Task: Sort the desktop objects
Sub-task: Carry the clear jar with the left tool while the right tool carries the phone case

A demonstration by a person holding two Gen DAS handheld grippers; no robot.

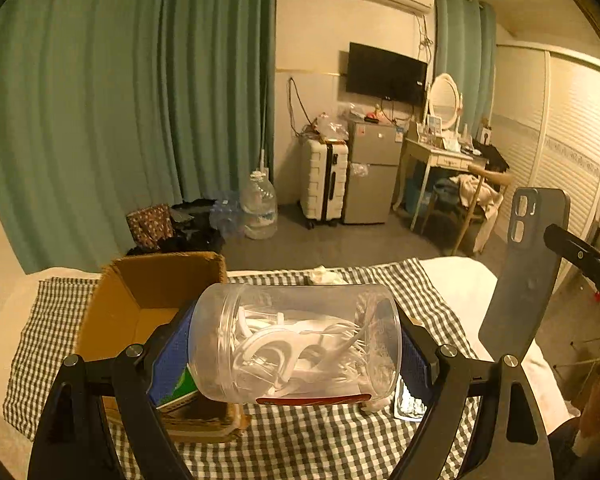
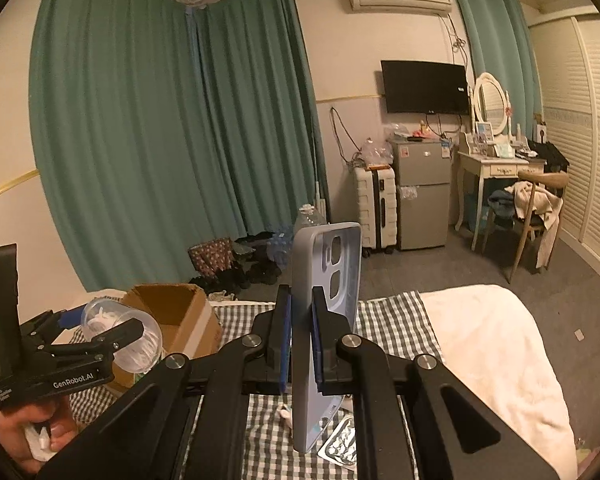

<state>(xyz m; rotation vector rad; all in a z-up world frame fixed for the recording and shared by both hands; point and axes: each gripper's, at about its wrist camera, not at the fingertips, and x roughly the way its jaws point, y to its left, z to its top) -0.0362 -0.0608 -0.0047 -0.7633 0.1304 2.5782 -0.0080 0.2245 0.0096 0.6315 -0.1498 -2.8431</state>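
Observation:
My left gripper (image 1: 294, 356) is shut on a clear plastic jar (image 1: 296, 332) that lies sideways between the blue pads (image 1: 172, 356), with white floss picks inside. It hangs above the checked cloth (image 1: 300, 444), next to an open cardboard box (image 1: 148, 300). My right gripper (image 2: 300, 328) is shut on a grey-blue phone case (image 2: 326, 264), which stands upright with its camera cut-outs at the top. In the left wrist view the phone case (image 1: 524, 280) stands at the right. In the right wrist view the left gripper (image 2: 100, 326) and the jar (image 2: 142, 350) show at the lower left, with a hand (image 2: 24, 436) below them.
A foil blister pack (image 2: 340, 444) and a small white object (image 2: 286, 414) lie on the cloth under the phone case. A green and white packet (image 1: 178, 390) sits by the box. A white blanket (image 2: 492, 340) covers the right side of the bed. Crumpled white paper (image 1: 324, 276) lies at the cloth's far edge.

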